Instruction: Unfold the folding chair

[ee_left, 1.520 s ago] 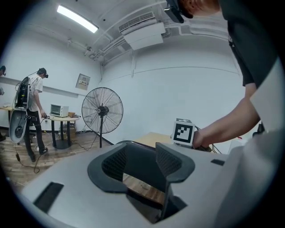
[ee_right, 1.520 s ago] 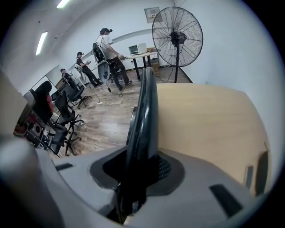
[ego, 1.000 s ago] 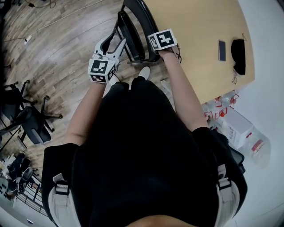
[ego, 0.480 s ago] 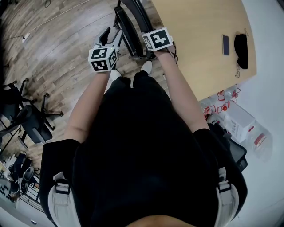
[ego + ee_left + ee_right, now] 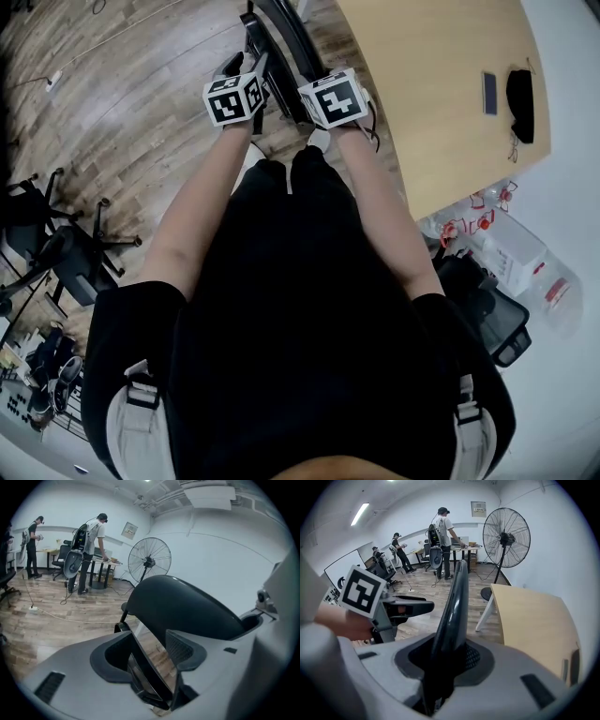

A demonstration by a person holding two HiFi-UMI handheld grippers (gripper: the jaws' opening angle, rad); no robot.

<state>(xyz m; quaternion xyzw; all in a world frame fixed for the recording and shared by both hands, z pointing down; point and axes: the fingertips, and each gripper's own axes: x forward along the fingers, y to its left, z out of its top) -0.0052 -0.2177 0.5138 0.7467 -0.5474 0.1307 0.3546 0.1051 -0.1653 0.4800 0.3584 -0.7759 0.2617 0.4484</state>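
Observation:
The black folding chair (image 5: 281, 37) stands on the wood floor by the table's corner, its curved backrest (image 5: 183, 604) close in front of the left gripper view. My left gripper (image 5: 147, 657) is over the chair's left side with its jaws opening. A thin black edge of the seat (image 5: 140, 660) lies between them, with floor showing in the gap beside the right pad. My right gripper (image 5: 450, 660) is shut on the backrest's rim (image 5: 455, 599), which runs upright between its pads. In the head view both marker cubes (image 5: 234, 98) sit side by side over the chair.
A light wooden table (image 5: 431, 84) stands right of the chair, with a phone (image 5: 490, 92) and a black object (image 5: 521, 92) on it. Office chairs (image 5: 66, 253) are at the left. A standing fan (image 5: 506, 531) and people (image 5: 445, 541) are farther back. My white shoe (image 5: 319, 139) is beneath the chair.
My left gripper has come from beside the chair down onto its seat edge, rolled, and its jaws have parted. The right gripper kept its grip and drew the backrest a little nearer.

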